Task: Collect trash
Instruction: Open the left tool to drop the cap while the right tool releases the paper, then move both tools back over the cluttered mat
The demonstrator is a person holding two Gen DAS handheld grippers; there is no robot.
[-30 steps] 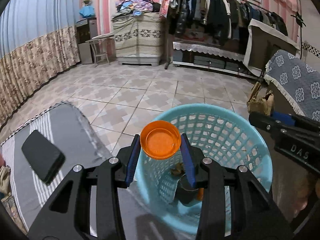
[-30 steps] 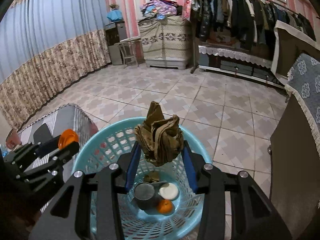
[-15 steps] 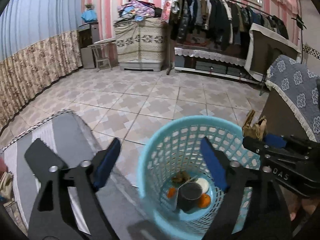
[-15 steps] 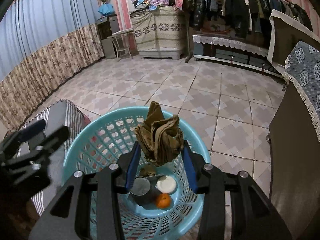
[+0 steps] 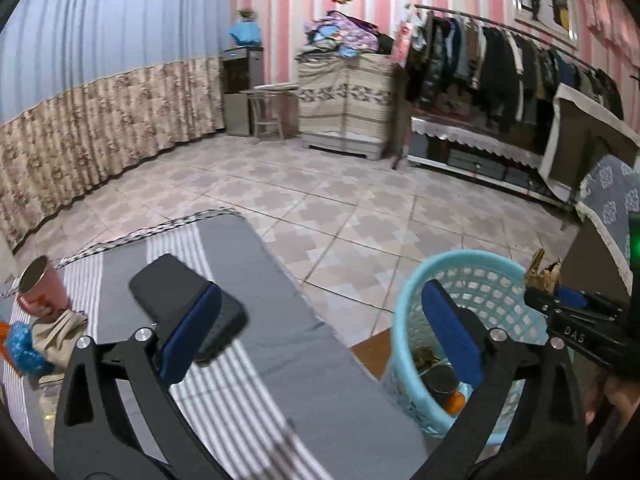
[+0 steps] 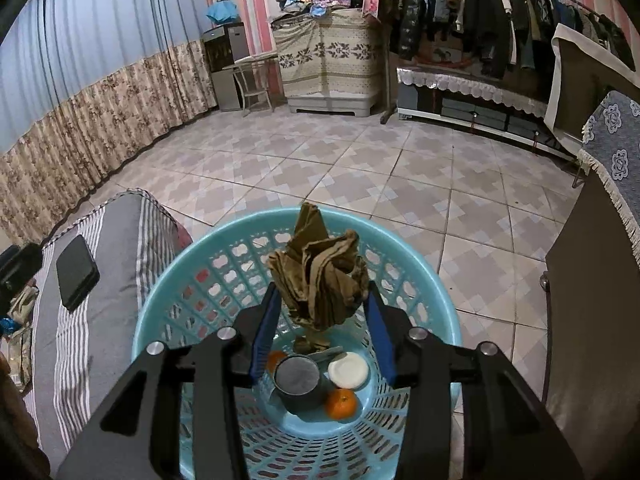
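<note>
My left gripper [image 5: 316, 312] hangs over the grey striped cloth [image 5: 280, 360], its jaws opening wide with nothing between them. On the cloth at far left stand a pink can [image 5: 40, 290], crumpled beige paper [image 5: 58, 328] and a blue wrapper [image 5: 24, 346]. My right gripper [image 6: 320, 306] holds a crumpled brown paper [image 6: 320, 276] over the light blue basket [image 6: 160, 320]; its jaws are opening, and the paper still sits between the pads. The basket's bottom holds a grey can [image 6: 298, 376], a white lid [image 6: 348, 370], an orange [image 6: 340, 404] and an orange lid [image 6: 276, 360].
A black phone [image 5: 172, 288] lies on the cloth just beyond my left fingertip. The basket [image 5: 408, 320] stands on the tiled floor [image 6: 360, 168] beside the cloth's edge. A dark cabinet [image 6: 592, 320] with a patterned cover stands to its right. A clothes rack lines the far wall.
My left gripper opened, the orange lid dropped into the basket, and the gripper swung left over the cloth. The right gripper kept the brown paper and came slightly closer to the basket.
</note>
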